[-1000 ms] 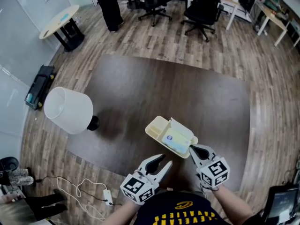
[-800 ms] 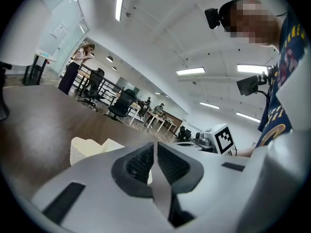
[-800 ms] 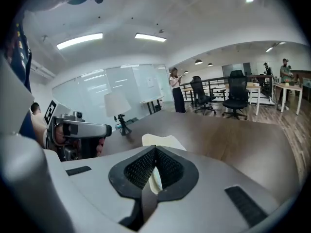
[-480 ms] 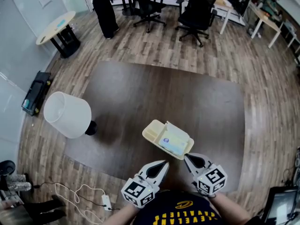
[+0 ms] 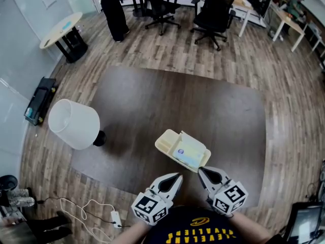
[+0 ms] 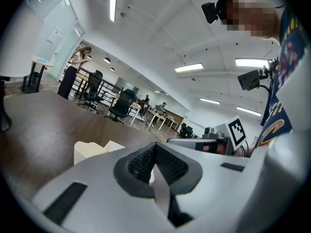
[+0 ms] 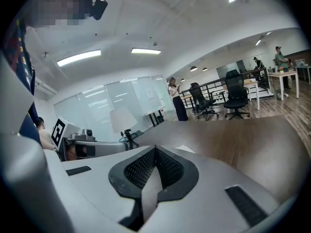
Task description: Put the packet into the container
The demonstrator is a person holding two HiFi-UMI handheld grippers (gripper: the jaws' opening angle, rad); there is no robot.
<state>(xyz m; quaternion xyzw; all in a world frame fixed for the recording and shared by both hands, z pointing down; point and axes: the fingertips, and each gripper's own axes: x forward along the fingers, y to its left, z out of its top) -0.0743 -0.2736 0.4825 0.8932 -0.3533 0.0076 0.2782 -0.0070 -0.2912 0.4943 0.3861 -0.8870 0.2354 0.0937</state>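
The packet (image 5: 187, 154) lies inside the cream container (image 5: 165, 140), which sits on the dark worktop (image 5: 152, 100). Just nearer the person than the container, the left gripper (image 5: 176, 178) and right gripper (image 5: 201, 172) sit side by side, each with its jaws pressed together on nothing.

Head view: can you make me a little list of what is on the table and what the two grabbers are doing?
table: dark brown, bears the container
container: cream, by the table's near edge
packet: lies inside the container
left gripper: shut, empty, apart from the container
right gripper: shut, empty, apart from the container
lamp: white shade, at the left
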